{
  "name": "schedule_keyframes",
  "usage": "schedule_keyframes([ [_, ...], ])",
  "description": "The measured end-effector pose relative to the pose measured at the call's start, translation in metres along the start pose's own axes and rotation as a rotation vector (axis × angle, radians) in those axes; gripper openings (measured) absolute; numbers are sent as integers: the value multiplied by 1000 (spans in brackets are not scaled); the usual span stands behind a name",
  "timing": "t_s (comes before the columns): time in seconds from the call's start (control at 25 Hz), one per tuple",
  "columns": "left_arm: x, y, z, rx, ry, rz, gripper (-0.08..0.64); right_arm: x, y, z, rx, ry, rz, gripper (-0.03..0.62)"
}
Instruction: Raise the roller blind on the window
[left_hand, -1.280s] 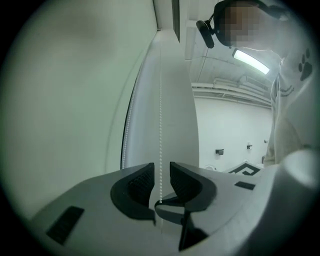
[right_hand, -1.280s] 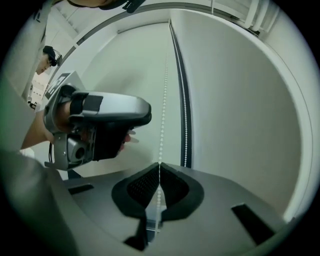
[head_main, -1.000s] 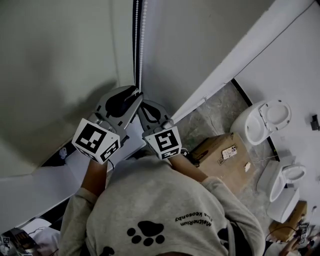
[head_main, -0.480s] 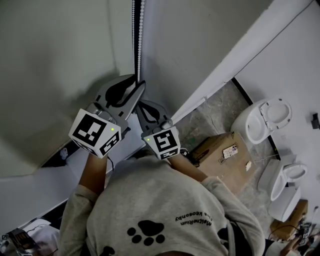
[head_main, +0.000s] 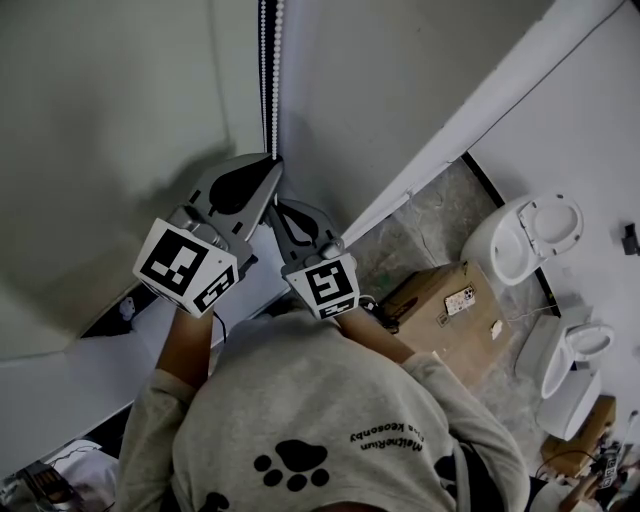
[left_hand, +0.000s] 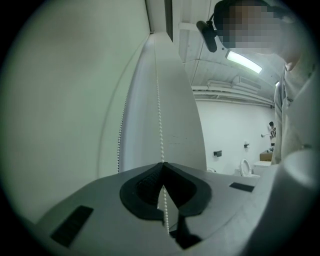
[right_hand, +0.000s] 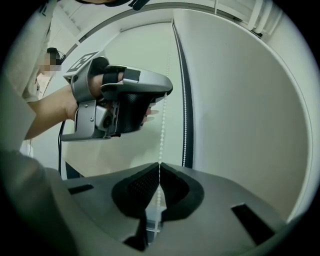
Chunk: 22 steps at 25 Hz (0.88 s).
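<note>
The white beaded pull chain (head_main: 268, 80) of what appears to be the pale roller blind (head_main: 110, 110) is hung straight up and down, so its long axis is crossed at right angles by both level grippers. 2 strands are seen. The one taken is run through both sets of jaws, while the free strand (right_hand: 185, 150) is left just to the right of the right gripper, beside a dark vertical strip (right_hand: 179, 75).

The left gripper (left_hand: 162, 165) has just been closed, and its jaws are now pinched on the chain, which is seen passing between the pads. The right gripper (right_hand: 159, 164) is likewise clamped on the same strand, directly below the left one and close under it.

The higher hold is thus the left's. The coming pull is judged to run straight down along the strand, with the right's hold let go first.
</note>
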<state>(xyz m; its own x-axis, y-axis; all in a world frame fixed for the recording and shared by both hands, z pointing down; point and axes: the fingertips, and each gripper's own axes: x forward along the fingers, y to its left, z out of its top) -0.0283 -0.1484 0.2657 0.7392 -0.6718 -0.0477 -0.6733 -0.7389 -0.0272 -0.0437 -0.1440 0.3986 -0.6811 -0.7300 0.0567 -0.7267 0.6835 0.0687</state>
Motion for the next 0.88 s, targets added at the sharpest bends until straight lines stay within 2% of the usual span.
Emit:
schedule_keyframes([
  [0.24, -4, 0, -1, -9, -15, 15, 8, 0, 3, -1, -2, 8, 10, 11],
  [0.56, -2, -2, -38, -48, 39, 18, 8, 0, 3, -38, 7, 89, 24, 11],
  [0.88, -3, -8, -78, -78, 54, 28, 8, -2, 4, -80, 38, 150, 44, 11],
])
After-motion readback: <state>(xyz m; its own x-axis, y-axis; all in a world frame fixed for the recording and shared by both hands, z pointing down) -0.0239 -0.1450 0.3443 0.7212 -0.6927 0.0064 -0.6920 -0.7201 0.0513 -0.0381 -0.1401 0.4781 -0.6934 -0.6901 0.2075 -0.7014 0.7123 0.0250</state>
